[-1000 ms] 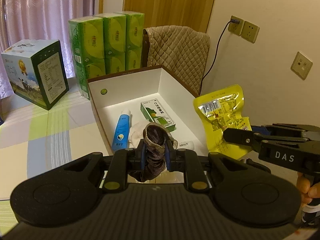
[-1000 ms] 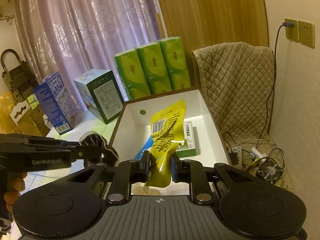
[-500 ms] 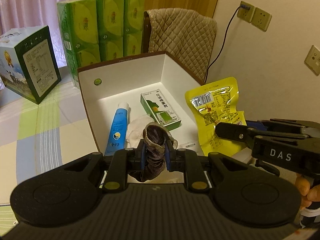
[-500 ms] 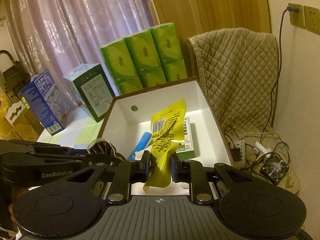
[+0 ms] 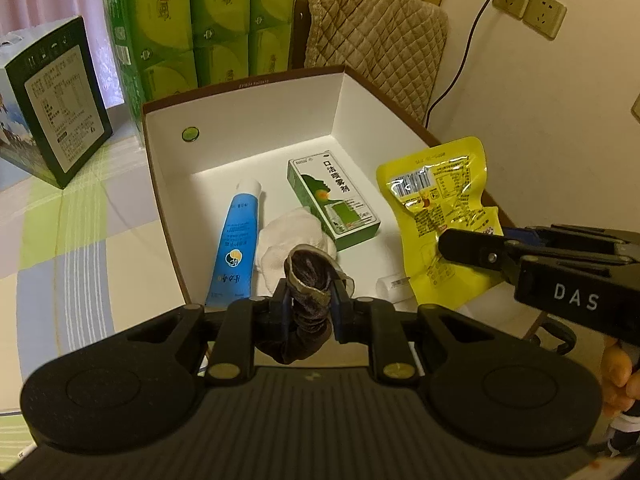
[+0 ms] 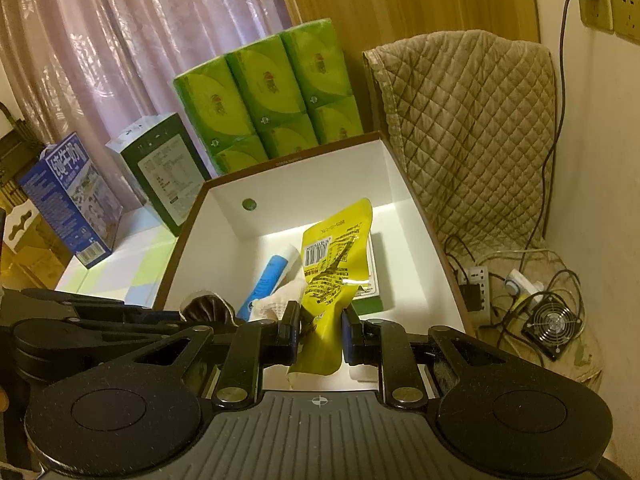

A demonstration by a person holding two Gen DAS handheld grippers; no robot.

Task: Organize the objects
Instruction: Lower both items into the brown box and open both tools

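Observation:
An open white box with brown edges holds a blue tube, a green medicine carton, a white cloth and a small white item. My left gripper is shut on a dark rolled sock over the box's near edge. My right gripper is shut on a yellow snack pouch, held upright above the box's right half. In the left wrist view the right gripper enters from the right.
Green tissue packs stand behind the box, a dark green carton to its left, a blue carton farther left. A quilted chair back, a power strip and a fan lie right.
Both grippers have moved forward and down toward the box, each keeping its hold. The yellow pouch now hangs over the box's inside rather than before it.

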